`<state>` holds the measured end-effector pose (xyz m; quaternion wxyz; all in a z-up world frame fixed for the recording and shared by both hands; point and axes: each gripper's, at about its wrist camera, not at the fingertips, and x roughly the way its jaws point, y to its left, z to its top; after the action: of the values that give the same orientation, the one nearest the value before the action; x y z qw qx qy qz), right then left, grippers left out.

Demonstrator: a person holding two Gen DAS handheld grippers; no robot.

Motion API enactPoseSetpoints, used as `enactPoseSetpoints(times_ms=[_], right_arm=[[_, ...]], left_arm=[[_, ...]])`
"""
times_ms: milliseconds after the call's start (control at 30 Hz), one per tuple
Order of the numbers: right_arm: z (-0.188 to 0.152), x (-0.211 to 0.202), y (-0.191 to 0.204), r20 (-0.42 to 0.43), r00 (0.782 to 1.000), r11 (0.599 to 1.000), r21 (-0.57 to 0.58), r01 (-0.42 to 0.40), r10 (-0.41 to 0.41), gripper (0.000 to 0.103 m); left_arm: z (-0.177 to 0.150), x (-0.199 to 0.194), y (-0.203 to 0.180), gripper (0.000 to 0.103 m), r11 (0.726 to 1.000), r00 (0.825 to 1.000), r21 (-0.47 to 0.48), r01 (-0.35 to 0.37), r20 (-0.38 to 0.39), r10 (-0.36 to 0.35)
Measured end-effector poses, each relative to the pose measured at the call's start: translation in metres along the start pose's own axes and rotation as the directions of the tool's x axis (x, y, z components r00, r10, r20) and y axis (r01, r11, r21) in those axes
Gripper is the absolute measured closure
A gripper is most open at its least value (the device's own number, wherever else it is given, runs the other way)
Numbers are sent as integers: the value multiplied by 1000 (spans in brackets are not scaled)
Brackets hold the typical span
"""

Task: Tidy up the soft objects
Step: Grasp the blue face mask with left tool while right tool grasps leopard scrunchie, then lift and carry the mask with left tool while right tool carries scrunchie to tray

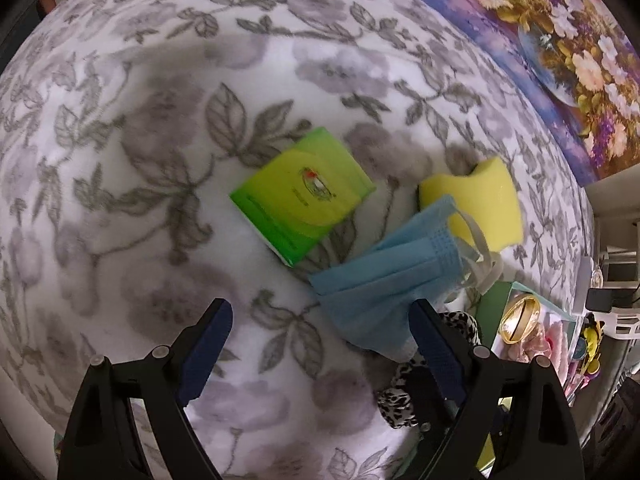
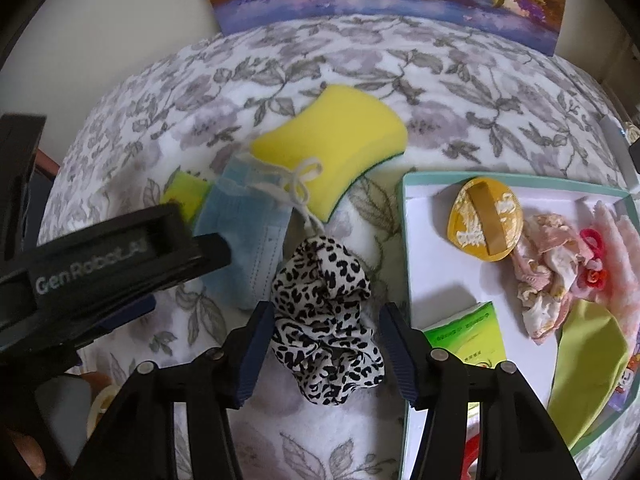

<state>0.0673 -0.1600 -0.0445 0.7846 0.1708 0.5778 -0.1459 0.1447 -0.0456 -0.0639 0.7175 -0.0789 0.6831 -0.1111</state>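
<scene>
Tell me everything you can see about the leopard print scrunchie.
The leopard print scrunchie is a gathered ring of soft, white fabric with black spots, bunched and puckered. It lies on the floral blanket, just left of the tray and below the blue face mask, whose ear loop reaches its top. The right gripper straddles it, fingers close to either side; whether they press it is unclear.

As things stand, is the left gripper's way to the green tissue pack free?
Probably yes. The left tongs stand open above the floral blanket, and the green tissue pack lies uncovered ahead of them; the blue mask sits beside it, not on it.
</scene>
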Motion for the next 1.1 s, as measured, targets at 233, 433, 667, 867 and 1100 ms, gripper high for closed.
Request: enactPoseSetpoints(times_ms=[233, 433, 667, 867, 1100], right_arm=[[1, 10, 0, -32, 999, 1000, -8, -12, 12, 47], [0, 21, -2, -56, 998, 999, 10, -39, 39, 48], [-2, 24, 1, -56, 998, 999, -2, -35, 35, 48], [-2, 25, 2, -54, 998, 999, -13, -34, 33, 49], [-3, 25, 5, -53, 998, 999, -32, -22, 21, 51]], left_arm=[[-2, 18, -9, 18, 1000, 1000, 15, -6, -25, 7], [2, 28, -22, 30, 998, 999, 39, -45, -4, 46], [2, 29, -41, 47, 991, 995, 94, -98, 32, 96], [2, 30, -49, 60, 987, 993, 116, -109, 49, 104], [2, 28, -43, 76, 991, 996, 112, -76, 46, 72]])
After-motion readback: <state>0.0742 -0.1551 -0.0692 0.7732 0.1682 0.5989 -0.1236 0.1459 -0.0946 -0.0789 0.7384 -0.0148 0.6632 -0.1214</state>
